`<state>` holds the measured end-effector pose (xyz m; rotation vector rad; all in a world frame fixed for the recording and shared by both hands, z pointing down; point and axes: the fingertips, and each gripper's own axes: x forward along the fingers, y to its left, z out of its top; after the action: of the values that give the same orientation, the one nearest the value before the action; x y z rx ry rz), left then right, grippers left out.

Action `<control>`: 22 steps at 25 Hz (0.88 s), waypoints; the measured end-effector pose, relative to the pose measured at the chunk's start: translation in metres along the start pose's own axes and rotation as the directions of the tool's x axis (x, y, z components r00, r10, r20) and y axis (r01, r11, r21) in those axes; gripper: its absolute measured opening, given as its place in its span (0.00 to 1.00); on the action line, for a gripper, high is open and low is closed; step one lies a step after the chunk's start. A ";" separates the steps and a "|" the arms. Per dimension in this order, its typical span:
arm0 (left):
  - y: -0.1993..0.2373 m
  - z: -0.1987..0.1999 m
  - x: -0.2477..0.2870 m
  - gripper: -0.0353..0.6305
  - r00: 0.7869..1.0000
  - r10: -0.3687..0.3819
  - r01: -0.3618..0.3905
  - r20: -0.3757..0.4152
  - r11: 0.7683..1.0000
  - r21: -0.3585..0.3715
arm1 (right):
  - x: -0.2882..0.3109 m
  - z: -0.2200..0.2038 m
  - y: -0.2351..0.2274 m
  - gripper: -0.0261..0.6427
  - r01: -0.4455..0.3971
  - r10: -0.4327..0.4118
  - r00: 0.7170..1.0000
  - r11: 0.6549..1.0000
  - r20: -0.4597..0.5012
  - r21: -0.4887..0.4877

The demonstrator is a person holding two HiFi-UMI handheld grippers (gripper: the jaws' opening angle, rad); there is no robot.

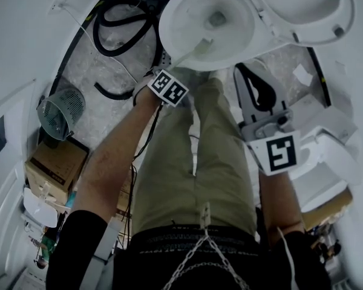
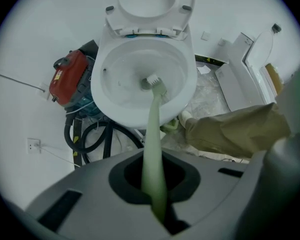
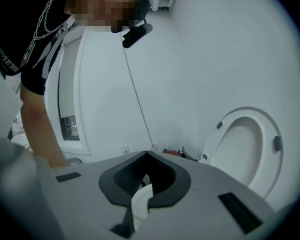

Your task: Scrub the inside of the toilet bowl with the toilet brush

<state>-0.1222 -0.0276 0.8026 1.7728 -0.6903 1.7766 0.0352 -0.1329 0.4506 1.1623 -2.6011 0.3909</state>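
Observation:
The white toilet bowl stands with its seat and lid raised. My left gripper is shut on the pale green handle of the toilet brush. The handle runs over the front rim, and the white brush head lies inside the bowl near the bottom. My right gripper hangs to the right of the bowl, off it. Its jaws are shut with a white strip of paper pinched between them.
A red machine and black hoses lie left of the toilet. A wire bin and a cardboard box stand by the left wall. The person's khaki trouser leg is before the bowl. A white cabinet is on the right.

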 end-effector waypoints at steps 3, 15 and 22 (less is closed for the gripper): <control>0.010 -0.004 0.000 0.06 1.000 0.009 -0.009 -0.007 1.000 -0.028 | 0.003 0.000 0.000 0.04 -0.006 0.006 1.000 1.000 -0.005 0.001; 0.041 -0.008 0.003 0.06 0.999 0.025 -0.032 -0.035 0.978 -0.204 | 0.009 -0.006 -0.013 0.04 -0.032 0.032 0.999 0.999 -0.021 0.013; 0.059 0.001 0.001 0.06 1.000 0.030 -0.031 -0.008 0.938 -0.346 | 0.013 -0.007 -0.029 0.04 -0.046 0.047 0.998 0.999 -0.031 0.020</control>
<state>-0.1618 -0.0717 0.8046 1.5272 -0.9693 1.5607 0.0496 -0.1575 0.4656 1.0948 -2.6066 0.4416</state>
